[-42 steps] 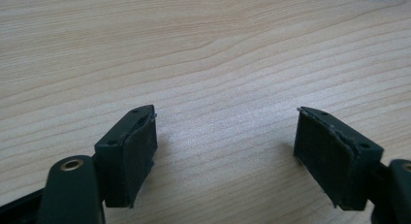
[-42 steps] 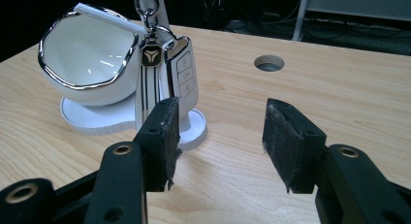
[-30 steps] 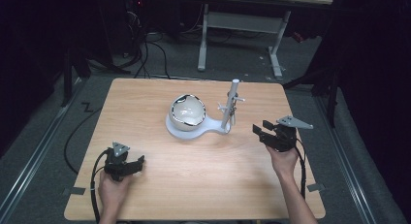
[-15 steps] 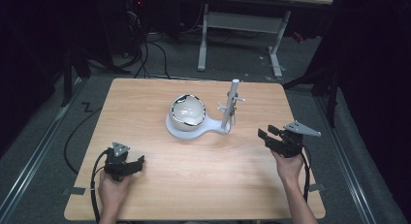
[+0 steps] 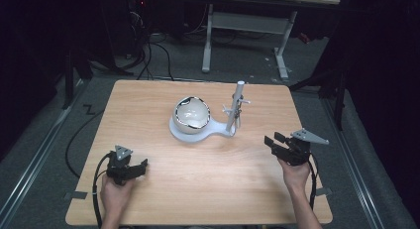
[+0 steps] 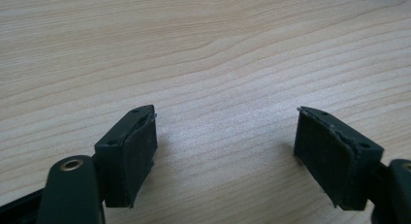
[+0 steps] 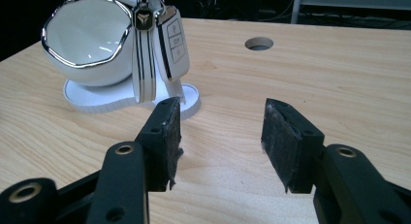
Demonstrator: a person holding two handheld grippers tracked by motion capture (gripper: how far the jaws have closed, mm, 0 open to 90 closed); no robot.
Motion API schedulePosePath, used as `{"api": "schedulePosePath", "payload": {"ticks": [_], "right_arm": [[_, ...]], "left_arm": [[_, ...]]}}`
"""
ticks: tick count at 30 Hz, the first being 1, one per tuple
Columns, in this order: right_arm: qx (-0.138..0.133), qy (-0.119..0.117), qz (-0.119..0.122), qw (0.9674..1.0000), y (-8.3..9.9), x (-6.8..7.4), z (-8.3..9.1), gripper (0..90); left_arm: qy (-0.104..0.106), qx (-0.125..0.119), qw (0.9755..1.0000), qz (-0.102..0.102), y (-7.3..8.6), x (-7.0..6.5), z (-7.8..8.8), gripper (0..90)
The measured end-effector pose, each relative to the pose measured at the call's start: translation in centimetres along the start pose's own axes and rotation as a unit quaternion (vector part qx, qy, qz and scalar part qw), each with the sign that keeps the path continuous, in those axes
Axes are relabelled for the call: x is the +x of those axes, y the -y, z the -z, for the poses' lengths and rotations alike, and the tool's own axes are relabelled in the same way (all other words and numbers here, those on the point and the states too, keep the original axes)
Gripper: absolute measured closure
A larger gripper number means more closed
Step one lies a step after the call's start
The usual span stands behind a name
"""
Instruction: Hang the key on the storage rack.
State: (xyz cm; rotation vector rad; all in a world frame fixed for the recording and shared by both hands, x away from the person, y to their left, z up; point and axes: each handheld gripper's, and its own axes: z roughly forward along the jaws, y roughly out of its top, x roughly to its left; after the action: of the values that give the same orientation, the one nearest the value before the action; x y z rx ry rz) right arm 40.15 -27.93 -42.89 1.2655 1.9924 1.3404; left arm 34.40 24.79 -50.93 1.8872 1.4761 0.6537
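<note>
Tongs, two: my left gripper [image 5: 141,165] at the lower left of the high view, my right gripper [image 5: 274,142] at the lower right, both with jaws apart, holding nothing. One table [image 5: 148,105], one white bowl [image 5: 191,113] mid-frame on one stand [image 5: 235,112]. One key fob [image 7: 173,40] hangs there; its ring is cut off.
</note>
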Motion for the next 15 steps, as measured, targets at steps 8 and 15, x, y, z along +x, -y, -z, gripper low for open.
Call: {"api": "schedulePosePath", "payload": {"ticks": [8, 15], "right_arm": [[0.002, 0.000, -0.010, 0.9999, 1.2, -0.2, -0.2, 49.2], [0.009, 0.003, -0.009, 0.9999, 2.0, 0.0, -0.7, 49.5]], "left_arm": [[0.000, 0.000, 1.0000, 0.000, 0.0, 0.0, 0.0, 23.7], [0.000, 0.000, 1.0000, 0.000, 0.0, 0.0, 0.0, 23.7]]}}
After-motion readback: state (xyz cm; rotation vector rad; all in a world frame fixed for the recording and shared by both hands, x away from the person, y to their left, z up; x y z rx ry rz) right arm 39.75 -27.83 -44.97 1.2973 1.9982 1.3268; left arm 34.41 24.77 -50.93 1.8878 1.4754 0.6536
